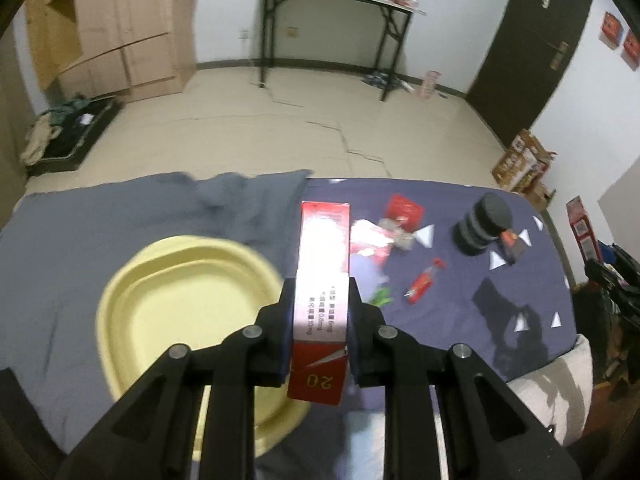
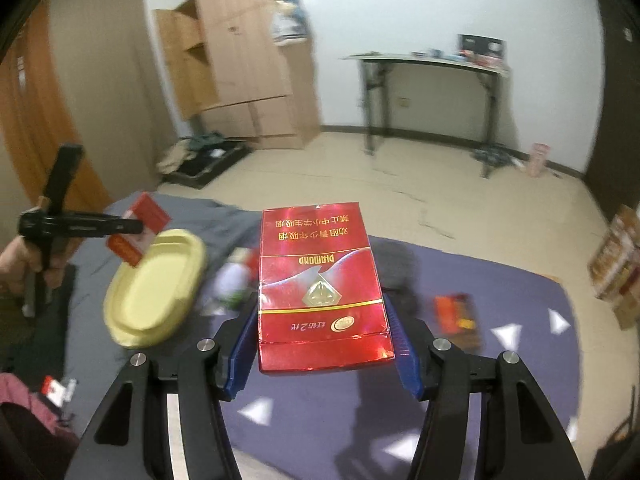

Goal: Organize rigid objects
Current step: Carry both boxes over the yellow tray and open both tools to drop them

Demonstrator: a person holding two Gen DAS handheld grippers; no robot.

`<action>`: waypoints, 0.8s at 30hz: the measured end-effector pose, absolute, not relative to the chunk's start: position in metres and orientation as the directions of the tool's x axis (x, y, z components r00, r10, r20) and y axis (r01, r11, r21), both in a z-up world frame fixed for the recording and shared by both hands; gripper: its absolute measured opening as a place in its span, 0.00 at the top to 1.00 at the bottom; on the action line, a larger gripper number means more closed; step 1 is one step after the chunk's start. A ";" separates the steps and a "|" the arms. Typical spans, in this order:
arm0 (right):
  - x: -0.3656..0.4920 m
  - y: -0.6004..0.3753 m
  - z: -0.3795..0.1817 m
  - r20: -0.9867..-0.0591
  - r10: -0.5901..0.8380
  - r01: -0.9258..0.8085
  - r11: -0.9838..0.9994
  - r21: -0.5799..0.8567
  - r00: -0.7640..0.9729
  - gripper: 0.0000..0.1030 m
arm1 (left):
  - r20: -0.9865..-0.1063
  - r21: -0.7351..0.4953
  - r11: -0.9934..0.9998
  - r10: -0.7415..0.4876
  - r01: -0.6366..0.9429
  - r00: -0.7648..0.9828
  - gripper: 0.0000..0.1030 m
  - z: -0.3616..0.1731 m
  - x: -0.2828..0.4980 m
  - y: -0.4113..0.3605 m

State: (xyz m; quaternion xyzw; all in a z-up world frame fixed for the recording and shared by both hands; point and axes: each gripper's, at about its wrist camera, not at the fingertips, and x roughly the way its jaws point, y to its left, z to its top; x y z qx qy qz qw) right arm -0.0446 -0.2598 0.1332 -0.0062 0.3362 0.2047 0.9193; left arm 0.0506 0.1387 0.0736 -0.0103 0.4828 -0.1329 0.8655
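Note:
My left gripper (image 1: 320, 308) is shut on a narrow red and white cigarette box (image 1: 322, 280), gripped by its thin sides and lifted above the right rim of a yellow plastic tray (image 1: 160, 292). In the right wrist view that same left gripper (image 2: 132, 228), held by a hand, hangs over the tray (image 2: 156, 284) with its box (image 2: 140, 232). My right gripper (image 2: 322, 332) is shut on a wide red "Diamond" cigarette pack (image 2: 320, 280), face up, raised over the dark blue cloth.
On the blue cloth (image 1: 460, 320) lie a black ribbed cylinder (image 1: 482, 224), a small red tube (image 1: 424, 284), red wrappers (image 1: 402, 212) and a small orange-red pack (image 2: 456, 312). A grey cloth (image 1: 120, 216) lies under the tray. Beyond are bare floor, a wardrobe and a folding table.

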 end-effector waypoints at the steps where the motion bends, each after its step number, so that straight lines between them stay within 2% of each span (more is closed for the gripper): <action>1: -0.046 -0.242 0.135 -0.615 0.393 -0.407 0.905 0.125 0.684 0.44 | -0.832 -0.139 0.968 -0.229 0.209 0.505 0.77 0.075 0.046 0.149; 7: -0.051 -0.135 0.123 -0.583 0.544 -0.547 0.814 0.192 0.604 0.44 | -0.830 -0.162 0.978 -0.206 0.129 0.518 0.77 0.073 0.038 0.217; 12: -0.038 -0.049 0.080 -0.630 0.596 -0.628 0.749 0.212 0.498 0.44 | -0.848 -0.140 0.986 -0.169 0.096 0.502 0.77 0.051 0.046 0.253; 18: -0.025 0.028 0.020 -0.751 0.523 -0.679 0.721 0.136 0.404 0.44 | -0.871 -0.174 0.984 -0.171 0.037 0.461 0.77 0.005 0.066 0.286; 24: -0.021 0.073 -0.025 -0.831 0.405 -0.727 0.687 -0.001 0.383 0.44 | -0.907 -0.117 0.993 -0.095 -0.029 0.409 0.77 -0.041 0.088 0.301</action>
